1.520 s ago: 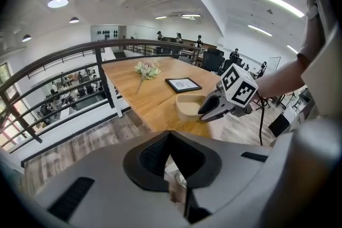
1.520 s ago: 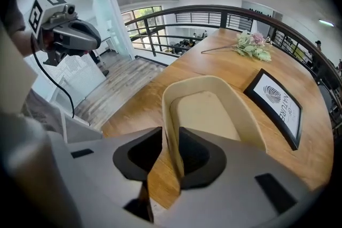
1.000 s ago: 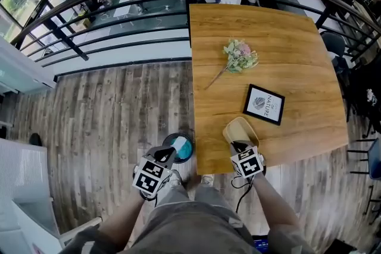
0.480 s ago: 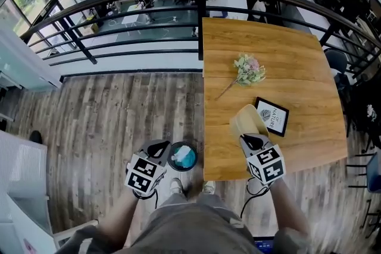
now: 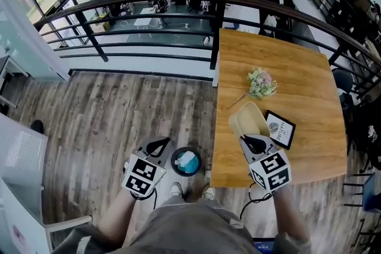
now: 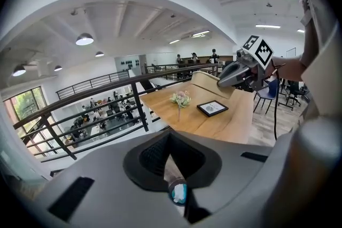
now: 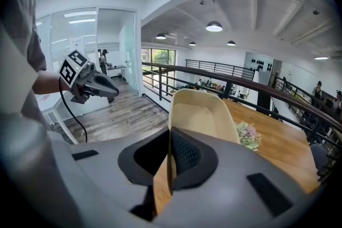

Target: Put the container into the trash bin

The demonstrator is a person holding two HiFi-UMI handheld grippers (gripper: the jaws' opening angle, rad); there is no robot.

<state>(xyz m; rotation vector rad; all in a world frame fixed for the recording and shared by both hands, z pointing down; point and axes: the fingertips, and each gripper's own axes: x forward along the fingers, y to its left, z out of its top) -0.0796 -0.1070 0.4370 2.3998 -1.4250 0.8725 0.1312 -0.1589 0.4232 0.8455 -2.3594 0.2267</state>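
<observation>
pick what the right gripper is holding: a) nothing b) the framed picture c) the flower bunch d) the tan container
d: the right gripper has its jaws closed on the rim of the tan container, while the flower bunch and the framed picture lie on the table.

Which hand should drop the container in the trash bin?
Right. The right tool grips the container by its rim, above the table. The left tool holds nothing, beside the trash bin on the floor.
</observation>
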